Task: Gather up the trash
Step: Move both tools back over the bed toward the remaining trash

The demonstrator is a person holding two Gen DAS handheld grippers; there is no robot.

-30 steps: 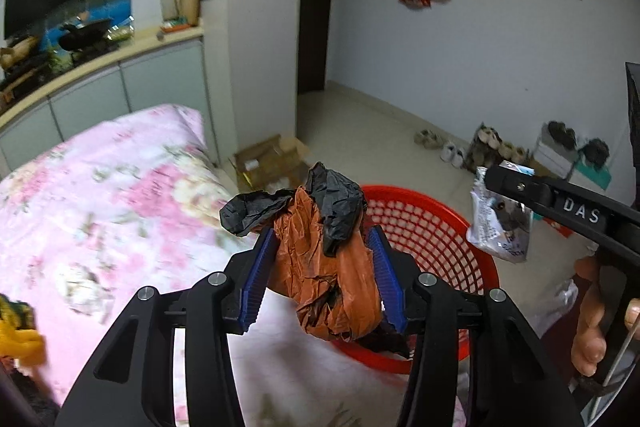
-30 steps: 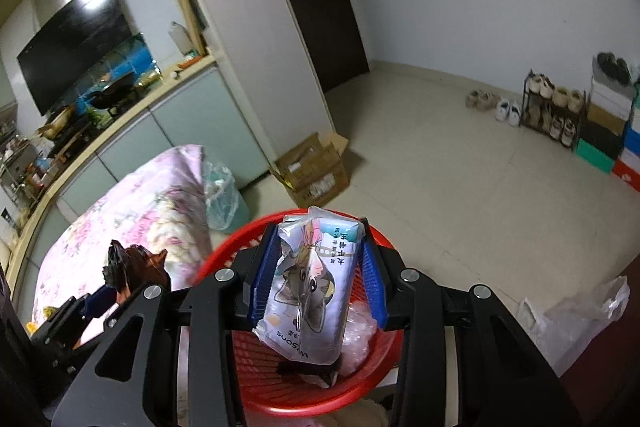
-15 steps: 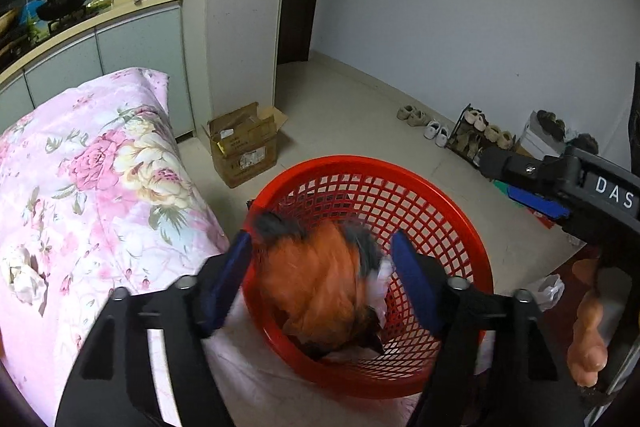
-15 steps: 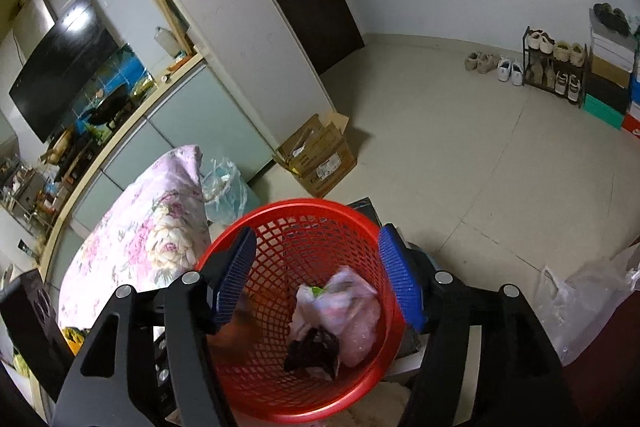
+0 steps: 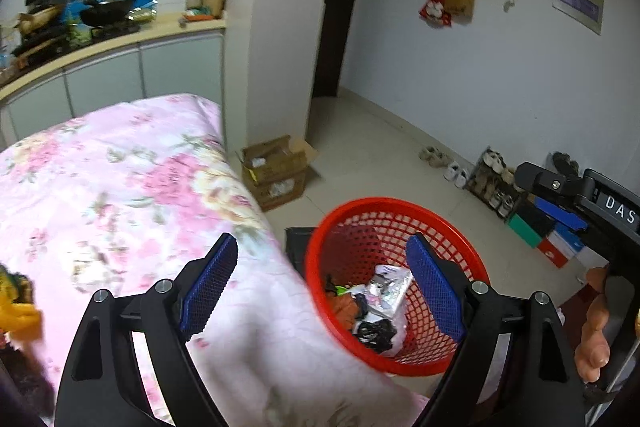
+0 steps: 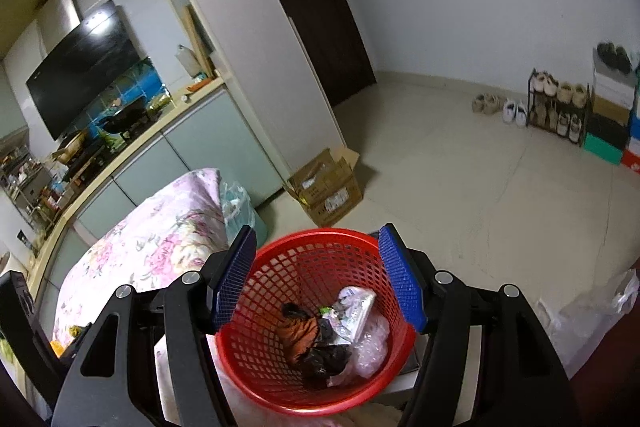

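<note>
A red mesh basket (image 5: 472, 259) (image 6: 304, 247) stands beside the flowered bed. Inside lie an orange and black plastic bag (image 6: 300, 337) (image 5: 346, 307), a printed wipes packet (image 6: 354, 307) (image 5: 390, 289) and clear wrapping (image 6: 374, 345). My left gripper (image 5: 322, 287) is open and empty, over the bed edge and the basket's left rim. My right gripper (image 6: 318, 277) is open and empty, above the basket. A yellow item (image 5: 18, 315) lies at the bed's left edge, blurred.
The pink flowered bed (image 5: 120, 187) fills the left. A cardboard box (image 5: 276, 167) (image 6: 326, 187) sits on the floor by the pillar. A shoe rack (image 6: 558, 107) and coloured boxes (image 6: 612, 131) line the right wall. A plastic bag (image 6: 592, 307) lies on the floor at right.
Both grippers opened and dropped their loads into the basket: the orange and black bag from the left, the wipes packet from the right. The left gripper then swung left toward the bed.
</note>
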